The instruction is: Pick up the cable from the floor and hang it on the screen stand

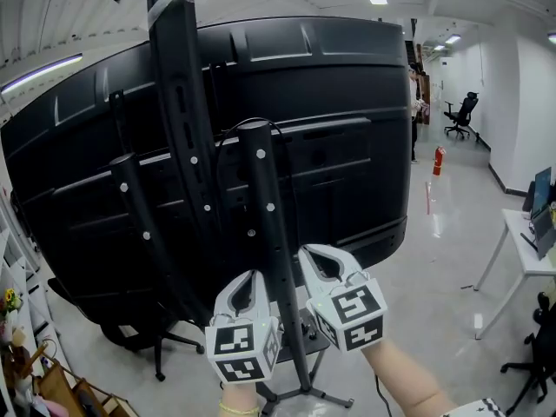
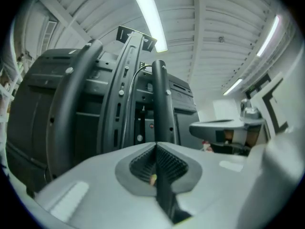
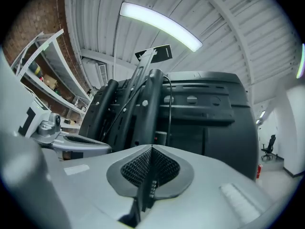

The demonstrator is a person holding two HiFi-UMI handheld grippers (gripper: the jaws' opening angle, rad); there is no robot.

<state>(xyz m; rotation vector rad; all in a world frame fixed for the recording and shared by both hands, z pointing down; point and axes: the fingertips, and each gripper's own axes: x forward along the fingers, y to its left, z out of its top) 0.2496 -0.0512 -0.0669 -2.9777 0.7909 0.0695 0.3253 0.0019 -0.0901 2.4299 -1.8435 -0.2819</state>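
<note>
The back of a large black screen [image 1: 347, 146] fills the head view, carried on a black stand whose round middle post [image 1: 265, 207] rises in front of it. A thin black cable [image 1: 252, 122] arches over the top of that post and runs down on both sides; it also shows as a cable [image 2: 141, 70] in the left gripper view and as a cable [image 3: 170, 104] in the right one. My left gripper [image 1: 252, 276] is low and just left of the post, shut and empty. My right gripper [image 1: 314, 252] is just right of the post, also shut with nothing held. Neither touches the cable.
Two more slanted stand bars [image 1: 139, 224] lie left of the post. The stand's feet [image 1: 304, 393] and a chair base [image 1: 156, 346] are on the floor below. A white table [image 1: 530, 250] stands at the right, with a fire extinguisher [image 1: 438, 161] and an office chair [image 1: 460, 115] beyond.
</note>
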